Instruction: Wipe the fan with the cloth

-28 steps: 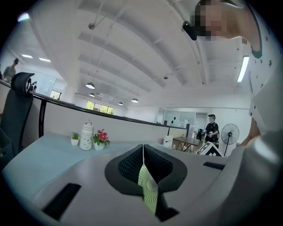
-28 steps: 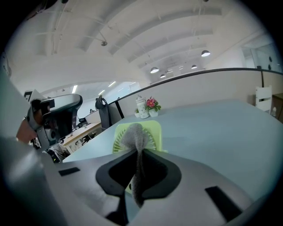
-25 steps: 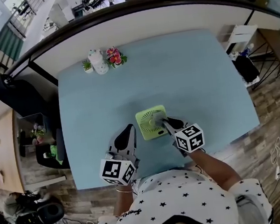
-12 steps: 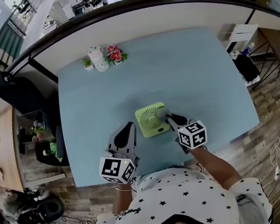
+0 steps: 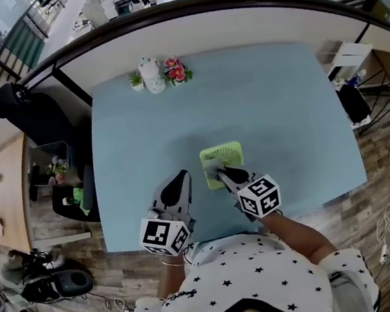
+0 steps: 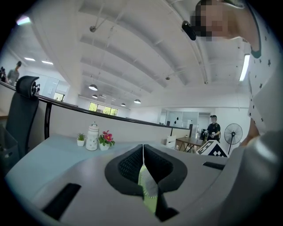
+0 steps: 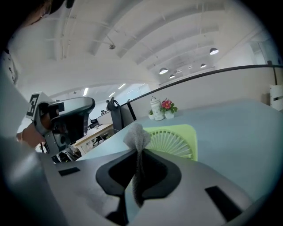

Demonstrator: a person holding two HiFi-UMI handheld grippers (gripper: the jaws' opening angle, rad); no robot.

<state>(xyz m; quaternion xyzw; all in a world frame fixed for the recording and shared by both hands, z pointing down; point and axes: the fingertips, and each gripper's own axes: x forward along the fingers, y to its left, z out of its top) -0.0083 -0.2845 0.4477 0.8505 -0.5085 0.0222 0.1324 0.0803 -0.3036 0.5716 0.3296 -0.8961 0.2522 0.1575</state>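
As the right claw swings back across, the grey cloth lands on the near left corner of the green fan. A second ago it was over the hub, then out at the right edge, so that's a proper sweep across the grille, and I'd say the wiping is well under way with the far side likely still to do. The fan lies flat on the blue bench, near the front edge. The left claw hasn't budged; it sits just left of the fan, not touching it.

From above you get the layout, but not the grip. The right gripper view settles that: its claw is pinching the cloth, which bunches up in a tuft above the tips, with the fan's ribbed grille right behind. The left gripper view shows its claw pressed together on nothing, only a sliver of green and grey showing through the slit. Away at the far edge stand a white jar and some flowers.
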